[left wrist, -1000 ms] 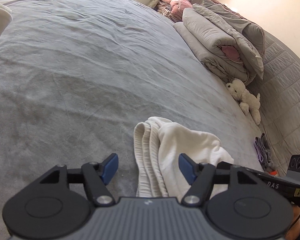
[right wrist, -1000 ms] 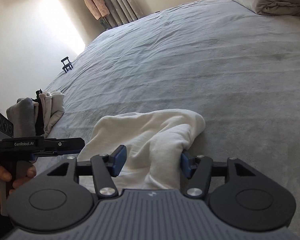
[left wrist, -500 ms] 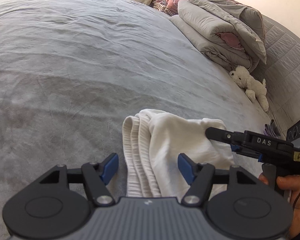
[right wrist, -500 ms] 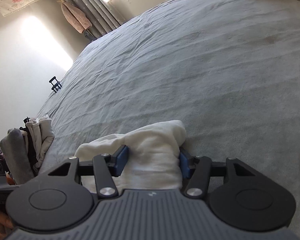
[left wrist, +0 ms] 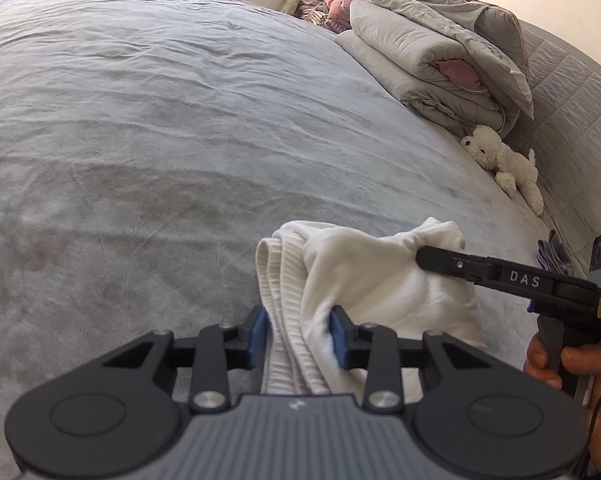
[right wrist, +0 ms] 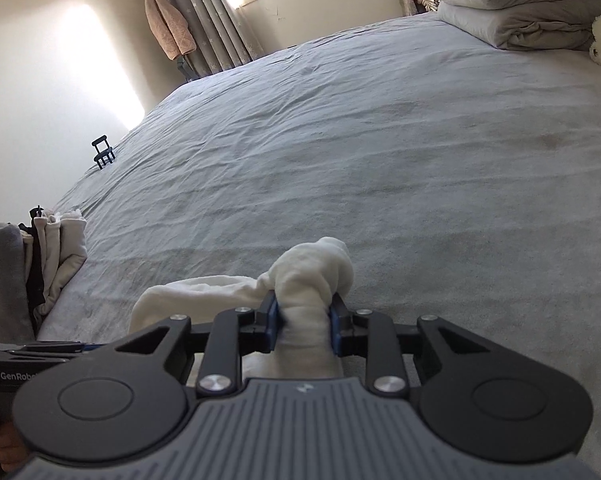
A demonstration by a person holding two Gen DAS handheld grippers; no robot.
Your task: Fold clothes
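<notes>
— Clothes first: where was the white garment (left wrist: 364,280)?

— Bunched on the grey bed (left wrist: 180,140), close in front of me, with both my claws on it. My left claw (left wrist: 298,334) had just been closing, and its blue pads (left wrist: 257,334) pressed the ribbed band end between them. My right claw (right wrist: 304,330) had just been closing too, and it had squeezed the other end into a thick roll between its pads (right wrist: 273,328).

— Why one end each?

— I judged that gripping both ends would let me lift the piece, pull it out flat and set the first fold. One claw alone would have left it dangling in a lump.

— Anything in the way?

— No. The pile of clothes (right wrist: 40,264) sat well off to my left at the bed's edge, and the folded quilts (left wrist: 440,60) and toy bear (left wrist: 504,160) lay well apart by the headboard.

— Any risk?

— The roll was fat, so I thought the cloth might slip as I raised it.
</notes>
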